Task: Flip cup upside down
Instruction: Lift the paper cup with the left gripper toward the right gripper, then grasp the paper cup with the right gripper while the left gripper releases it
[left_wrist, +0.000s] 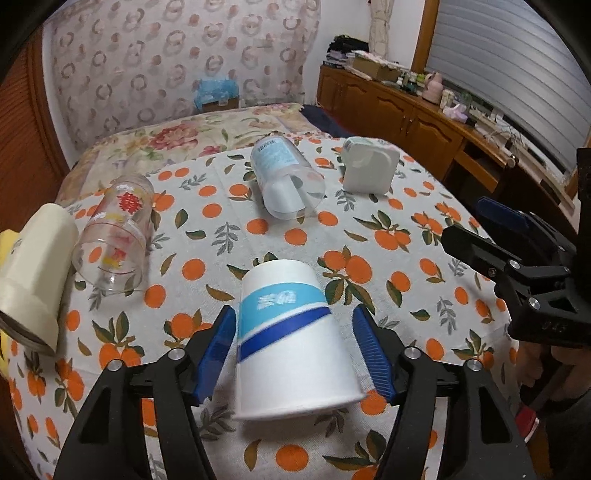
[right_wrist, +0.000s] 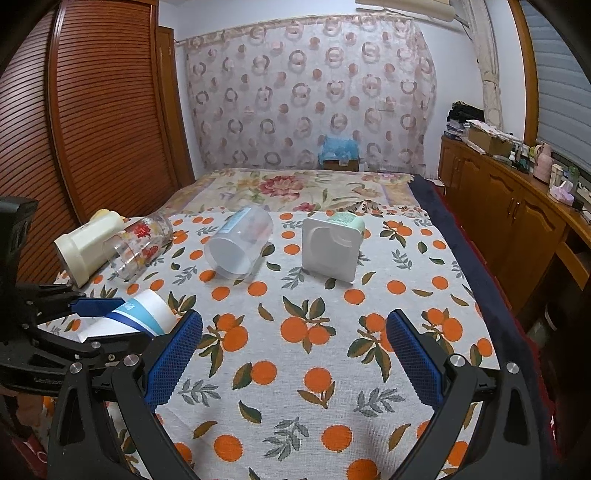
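Observation:
A white paper cup (left_wrist: 291, 339) with a light-blue and dark-blue band stands upside down, rim on the orange-print cloth, leaning a little. My left gripper (left_wrist: 295, 354) is open, one blue finger on each side of the cup, with small gaps to its wall. In the right wrist view the same cup (right_wrist: 136, 317) shows at the left, between the left gripper's fingers (right_wrist: 98, 307). My right gripper (right_wrist: 293, 354) is open and empty over bare cloth, to the right of the cup.
Lying on their sides at the back: a cream cup (left_wrist: 33, 269), a clear printed glass (left_wrist: 114, 236), a clear plastic cup (left_wrist: 286, 181) and a white square tub (left_wrist: 369, 170). Wooden cabinets (right_wrist: 517, 221) run along the right; the bed edge drops off there.

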